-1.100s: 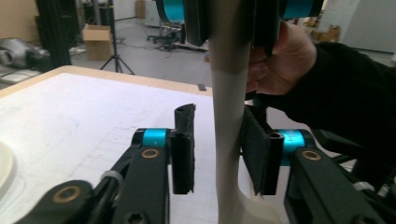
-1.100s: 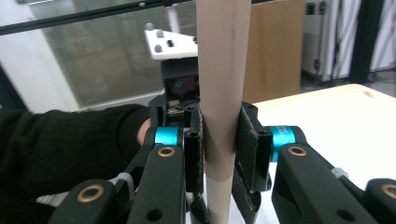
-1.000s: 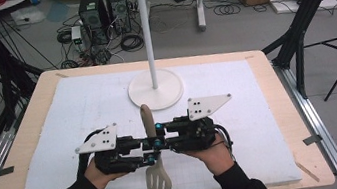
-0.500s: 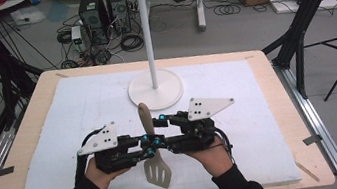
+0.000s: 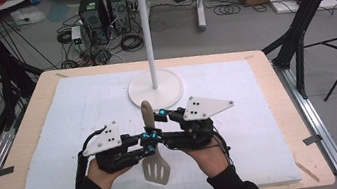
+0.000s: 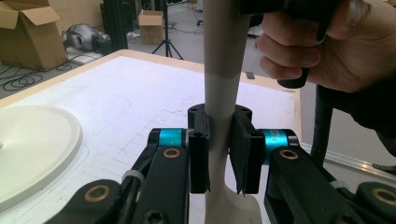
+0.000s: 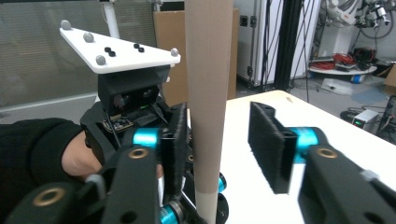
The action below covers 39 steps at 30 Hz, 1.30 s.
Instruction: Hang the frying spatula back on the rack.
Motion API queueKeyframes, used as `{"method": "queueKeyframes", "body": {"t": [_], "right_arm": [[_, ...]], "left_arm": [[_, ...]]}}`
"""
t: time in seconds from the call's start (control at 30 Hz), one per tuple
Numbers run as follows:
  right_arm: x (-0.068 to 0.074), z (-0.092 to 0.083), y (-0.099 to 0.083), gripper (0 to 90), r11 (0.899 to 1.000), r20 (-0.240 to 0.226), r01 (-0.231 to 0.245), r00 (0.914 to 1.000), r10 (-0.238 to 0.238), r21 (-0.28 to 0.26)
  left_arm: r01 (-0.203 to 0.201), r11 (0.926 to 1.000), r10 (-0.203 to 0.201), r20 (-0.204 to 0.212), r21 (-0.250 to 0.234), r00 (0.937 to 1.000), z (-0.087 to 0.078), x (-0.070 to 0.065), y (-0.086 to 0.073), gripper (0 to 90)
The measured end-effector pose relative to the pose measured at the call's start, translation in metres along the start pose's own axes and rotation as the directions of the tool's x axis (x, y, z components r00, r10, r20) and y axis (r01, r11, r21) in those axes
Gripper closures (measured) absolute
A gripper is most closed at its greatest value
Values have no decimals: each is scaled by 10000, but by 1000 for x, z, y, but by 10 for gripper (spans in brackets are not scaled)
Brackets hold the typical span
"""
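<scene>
The left tool [image 5: 147,143] is clenched on the neck of a slotted spatula [image 5: 155,167], its pads [image 6: 201,149] pressing both sides of the beige handle just above the blade. The spatula is held over the near middle of the white-covered desk [image 5: 82,107], handle pointing toward the white stand base [image 5: 156,90]. The right tool [image 5: 160,121] straddles the handle higher up; its jaws have just been closing, one pad [image 7: 175,144] beside the handle, the other [image 7: 266,144] well clear, so it is released.
</scene>
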State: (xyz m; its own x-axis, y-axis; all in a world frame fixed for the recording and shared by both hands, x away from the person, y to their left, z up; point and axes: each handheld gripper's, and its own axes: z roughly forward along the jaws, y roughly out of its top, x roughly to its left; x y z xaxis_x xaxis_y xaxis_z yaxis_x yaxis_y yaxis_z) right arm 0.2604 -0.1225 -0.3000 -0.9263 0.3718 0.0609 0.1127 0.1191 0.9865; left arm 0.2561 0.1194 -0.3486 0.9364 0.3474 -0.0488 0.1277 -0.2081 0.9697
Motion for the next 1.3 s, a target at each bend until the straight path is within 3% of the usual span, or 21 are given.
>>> {"method": "queueKeyframes", "body": {"t": [0.07, 0.2, 0.23, 0.27, 0.33, 0.4, 0.53, 0.63, 0.9, 1.03, 1.13, 1.3], "right_arm": [[0, 0, 0, 738, 10000, -219, 67, 9997, -67, -5], [3, -1, 2, 745, 9999, -402, 144, 9991, -142, 53], [3, -1, 4, 747, 9999, -566, 127, 9983, -125, 39], [3, -1, 4, 747, 9999, -566, 127, 9983, -125, 39], [3, -2, 5, 747, 9999, -600, 93, 9982, -95, -38], [1, -3, 5, 747, 9999, -654, -71, 9978, 64, -107], [-4, -6, 4, 747, 9998, -641, -178, 9978, 173, -80], [-7, -6, 4, 747, 9997, -738, -236, 9970, 229, -87], [-21, -2, 8, 747, 9992, -746, -395, 9964, 401, 96], [-29, 4, 16, 747, 9992, -724, -303, 9969, 322, 274], [-38, 11, 26, 747, 9993, -723, -215, 9971, 236, 292], [-60, 27, 49, 748, 9995, -746, -199, 9970, 216, 241]], "left_arm": [[86, 10000, -86, 39, -41, 10000, 0, 1, 0, 779], [113, 9996, -107, 252, -269, 9996, -2, 0, 0, 770], [185, 9992, -173, 326, -368, 9993, -2, 1, 1, 628], [438, 9980, -423, 338, -456, 9985, -3, 1, 1, 628], [758, 9960, -748, 229, -463, 9969, -5, 3, 1, 442], [702, 9964, -705, -47, -473, 9975, -14, 3, -3, 331], [703, 9942, -701, 58, -808, 9975, -28, 3, -11, 263], [717, 9925, -759, -393, -991, 9963, -44, 3, -23, 210], [535, 9946, -670, -1559, -890, 9855, -77, 8, -58, 203], [736, 9929, -916, -2054, -937, 9744, -86, 14, -70, 206], [842, 9911, -1058, -2271, -1029, 9681, -89, 17, -74, 212], [716, 9914, -957, -2330, -1099, 9678, -89, 17, -77, 216]]}}
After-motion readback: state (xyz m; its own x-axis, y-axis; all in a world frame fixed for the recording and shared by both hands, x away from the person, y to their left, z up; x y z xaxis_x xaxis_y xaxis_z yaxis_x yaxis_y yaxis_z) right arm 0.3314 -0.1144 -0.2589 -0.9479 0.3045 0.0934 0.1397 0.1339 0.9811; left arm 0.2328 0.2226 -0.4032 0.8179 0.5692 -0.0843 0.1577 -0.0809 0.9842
